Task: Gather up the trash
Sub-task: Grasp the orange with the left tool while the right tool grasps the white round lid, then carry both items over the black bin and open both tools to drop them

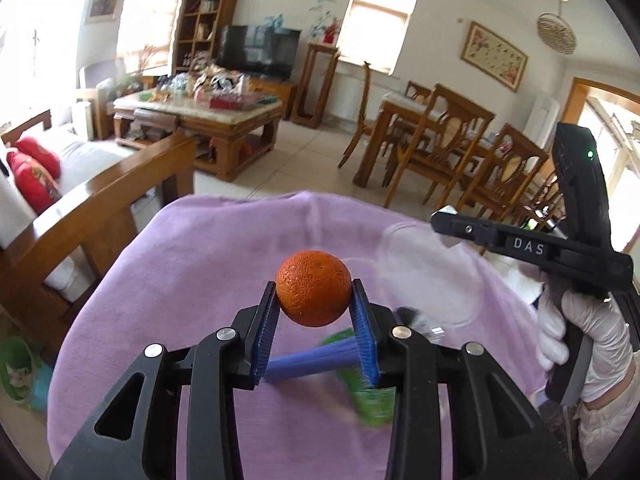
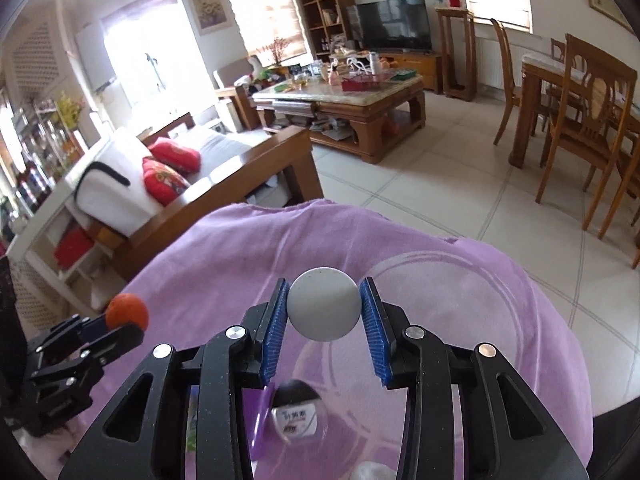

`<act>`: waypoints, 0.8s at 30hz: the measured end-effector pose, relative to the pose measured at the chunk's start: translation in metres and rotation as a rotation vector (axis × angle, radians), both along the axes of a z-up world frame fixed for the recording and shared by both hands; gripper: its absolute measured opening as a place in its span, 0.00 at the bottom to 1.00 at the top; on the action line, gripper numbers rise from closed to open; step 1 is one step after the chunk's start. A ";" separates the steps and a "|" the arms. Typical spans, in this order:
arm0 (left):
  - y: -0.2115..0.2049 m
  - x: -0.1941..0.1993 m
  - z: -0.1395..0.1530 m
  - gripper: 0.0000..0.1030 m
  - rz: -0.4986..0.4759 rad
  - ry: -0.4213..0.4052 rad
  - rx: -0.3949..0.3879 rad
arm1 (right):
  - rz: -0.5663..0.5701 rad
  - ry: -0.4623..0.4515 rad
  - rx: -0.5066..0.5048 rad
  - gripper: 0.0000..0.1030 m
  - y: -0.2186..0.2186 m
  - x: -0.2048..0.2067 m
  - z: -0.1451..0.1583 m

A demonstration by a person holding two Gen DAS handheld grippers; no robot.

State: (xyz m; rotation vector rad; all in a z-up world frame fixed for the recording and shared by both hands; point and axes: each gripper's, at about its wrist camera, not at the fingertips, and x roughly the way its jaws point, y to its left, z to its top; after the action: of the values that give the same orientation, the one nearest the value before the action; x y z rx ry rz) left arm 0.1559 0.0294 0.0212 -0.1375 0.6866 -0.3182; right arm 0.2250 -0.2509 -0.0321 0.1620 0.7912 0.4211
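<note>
Orange fruit, left wrist view: an orange (image 1: 313, 289) sits between the blue pads (image 1: 267, 328) of the left claw (image 1: 314, 300), lifted clear of the cloth.
Left claw state: pinching the orange, one pad pressed to each side of it.
Under the left claw: a blurred blue stick (image 1: 308, 364) and a blurred green wrapper (image 1: 370, 400) lie on the cloth beneath the fingers.
Surface: a lilac cloth (image 1: 200, 280) covers the table, with a clear glass plate (image 1: 432, 276) to the right.
Other tool: the right claw's black body (image 1: 532, 246) is at the right, held by a white-gloved hand (image 1: 580, 336).
Room: a wooden coffee table (image 1: 208, 120), a sofa with red cushions (image 1: 34, 172), and dining chairs (image 1: 436, 136) on a tiled floor.
White ball, right wrist view: a white ball (image 2: 324, 303) sits between the blue pads (image 2: 276, 328) of the right claw (image 2: 324, 308).
Right claw state: pinching the white ball from both sides.
Below: a small dark-capped container (image 2: 296, 412) is seen under the claw, its details blurred.
Left claw seen here: at the lower left (image 2: 120, 322), with the orange (image 2: 127, 312) at its tip.
Surface and room: the lilac cloth (image 2: 240, 248), the glass plate (image 2: 460, 300), the sofa cushions (image 2: 170, 168) and a television (image 2: 390, 24) beyond.
</note>
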 end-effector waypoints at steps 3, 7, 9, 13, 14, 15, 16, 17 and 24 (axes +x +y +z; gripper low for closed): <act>-0.029 -0.015 0.017 0.35 -0.047 -0.044 -0.023 | -0.037 -0.046 0.083 0.36 -0.040 -0.031 0.021; -0.082 -0.035 0.035 0.35 -0.128 -0.087 -0.023 | -0.090 -0.107 0.150 0.36 -0.093 -0.075 0.044; -0.104 -0.042 0.040 0.35 -0.163 -0.099 -0.025 | -0.125 -0.143 0.157 0.36 -0.118 -0.099 0.051; -0.161 -0.061 0.049 0.35 -0.254 -0.126 -0.019 | -0.210 -0.194 0.190 0.36 -0.183 -0.148 0.057; -0.180 -0.067 0.050 0.35 -0.286 -0.133 -0.017 | -0.239 -0.208 0.193 0.36 -0.203 -0.161 0.058; -0.192 -0.070 0.051 0.35 -0.304 -0.138 -0.015 | -0.262 -0.218 0.194 0.36 -0.218 -0.172 0.056; -0.205 -0.075 0.050 0.35 -0.326 -0.143 -0.011 | -0.290 -0.226 0.196 0.36 -0.235 -0.184 0.055; -0.221 -0.080 0.051 0.35 -0.354 -0.147 -0.008 | -0.323 -0.231 0.202 0.36 -0.255 -0.197 0.052; -0.311 -0.099 0.033 0.35 -0.506 -0.134 0.011 | -0.508 -0.208 0.249 0.36 -0.366 -0.268 0.011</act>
State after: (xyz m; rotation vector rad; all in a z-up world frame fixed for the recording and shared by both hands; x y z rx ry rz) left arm 0.0570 -0.2819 0.0544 0.0713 0.5829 -0.8013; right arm -0.0426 -0.6172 -0.0209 0.5300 0.4663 0.0492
